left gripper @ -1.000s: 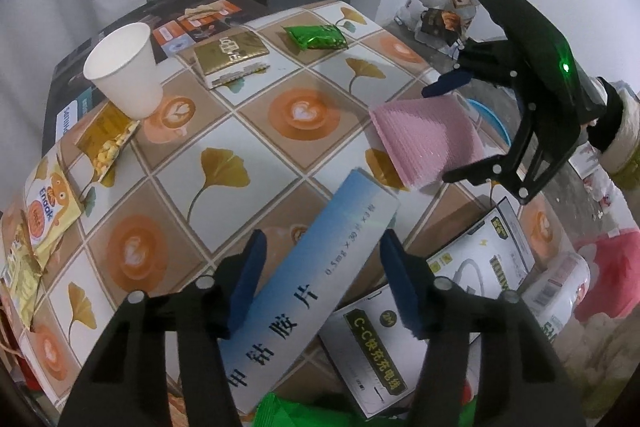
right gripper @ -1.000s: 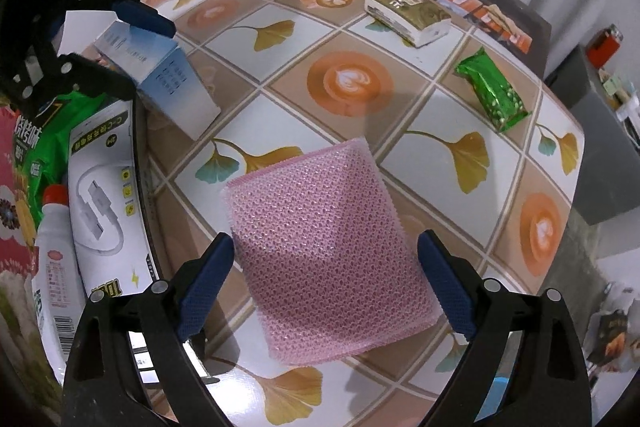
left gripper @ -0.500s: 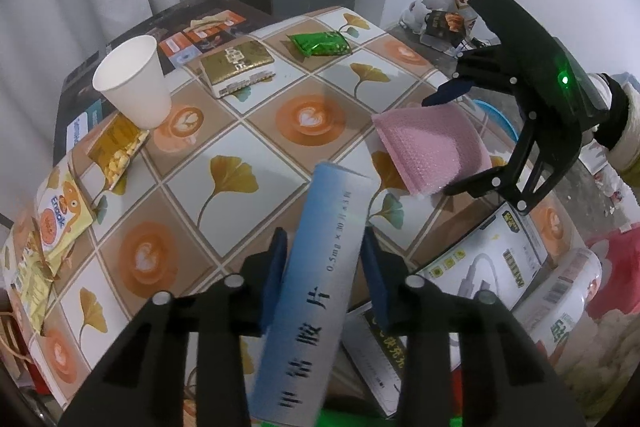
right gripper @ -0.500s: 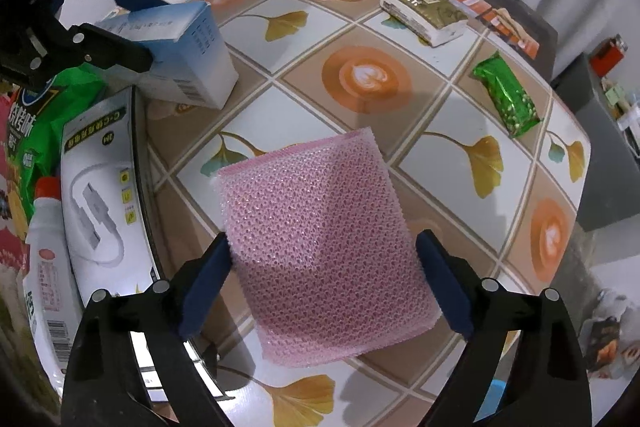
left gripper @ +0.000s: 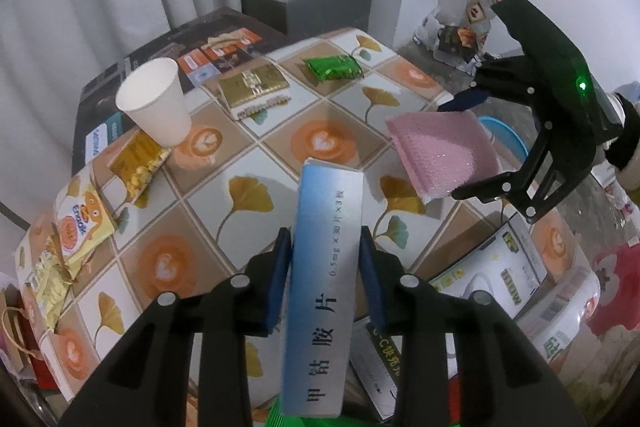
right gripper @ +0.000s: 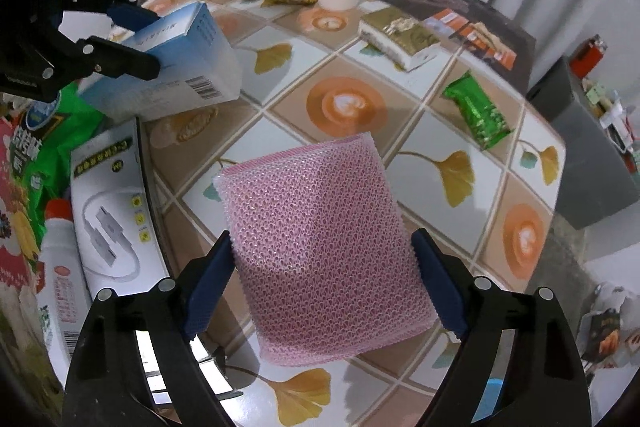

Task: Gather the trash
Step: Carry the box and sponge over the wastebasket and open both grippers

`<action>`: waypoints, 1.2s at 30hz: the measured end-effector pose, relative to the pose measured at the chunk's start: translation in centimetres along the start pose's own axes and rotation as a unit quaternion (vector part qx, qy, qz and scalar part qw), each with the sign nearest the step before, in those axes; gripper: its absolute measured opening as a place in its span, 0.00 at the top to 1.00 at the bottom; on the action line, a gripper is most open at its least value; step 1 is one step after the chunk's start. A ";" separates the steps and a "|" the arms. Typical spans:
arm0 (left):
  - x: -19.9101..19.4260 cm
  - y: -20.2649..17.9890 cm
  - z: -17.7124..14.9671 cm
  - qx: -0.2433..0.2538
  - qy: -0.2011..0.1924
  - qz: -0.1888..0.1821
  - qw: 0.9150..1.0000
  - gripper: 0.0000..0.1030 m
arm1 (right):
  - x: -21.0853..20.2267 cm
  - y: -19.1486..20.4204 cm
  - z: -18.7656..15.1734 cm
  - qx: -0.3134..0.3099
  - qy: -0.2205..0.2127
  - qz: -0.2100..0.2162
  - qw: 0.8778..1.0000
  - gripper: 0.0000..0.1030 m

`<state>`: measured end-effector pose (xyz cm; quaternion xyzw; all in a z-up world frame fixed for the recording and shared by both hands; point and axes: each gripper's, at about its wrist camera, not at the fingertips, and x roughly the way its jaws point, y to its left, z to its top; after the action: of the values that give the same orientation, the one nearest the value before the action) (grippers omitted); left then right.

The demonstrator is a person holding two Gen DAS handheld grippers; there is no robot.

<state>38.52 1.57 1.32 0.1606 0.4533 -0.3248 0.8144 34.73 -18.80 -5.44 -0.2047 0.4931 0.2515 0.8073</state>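
Note:
My left gripper (left gripper: 325, 269) is shut on a long blue-and-white medicine box (left gripper: 324, 283) and holds it lifted above the tiled table (left gripper: 248, 143); the box also shows in the right wrist view (right gripper: 180, 67). My right gripper (right gripper: 322, 283) is shut on a pink bubble-wrap pouch (right gripper: 320, 255), held above the table's right edge; the pouch also shows in the left wrist view (left gripper: 440, 155). On the table lie a white paper cup (left gripper: 154, 107), a gold packet box (left gripper: 254, 87), a green snack wrapper (left gripper: 332, 67) and yellow snack bags (left gripper: 136, 159).
Below the table's near side stand a white cable box (right gripper: 116, 211), a white bottle (right gripper: 60, 275) and a green bag (right gripper: 40, 131). A dark board (left gripper: 168, 55) lies at the table's far end. A grey cabinet (left gripper: 308, 3) stands behind. A blue basin (left gripper: 504, 139) sits on the floor.
My left gripper closed on the medicine box and lifted it off the pile. My right gripper raised the pink pouch a little off the table.

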 end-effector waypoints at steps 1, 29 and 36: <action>-0.4 -0.1 0.1 -0.003 -0.005 0.003 1.000 0.69 | -0.5 0.0 0.0 0.004 -0.006 -0.001 1.000 0.20; -7.9 -14.1 8.4 -0.030 -0.118 -0.053 0.991 0.69 | -18.1 -5.6 -13.5 0.155 -0.128 -0.063 0.978 0.21; -4.6 -22.0 12.0 -0.029 -0.103 -0.117 0.987 0.69 | -21.0 -9.6 -22.4 0.264 -0.129 -0.080 0.952 0.21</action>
<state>29.55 -19.50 12.39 0.0485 0.3915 -0.4191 0.8177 16.95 -43.65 4.62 0.0110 0.4158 0.0706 0.9066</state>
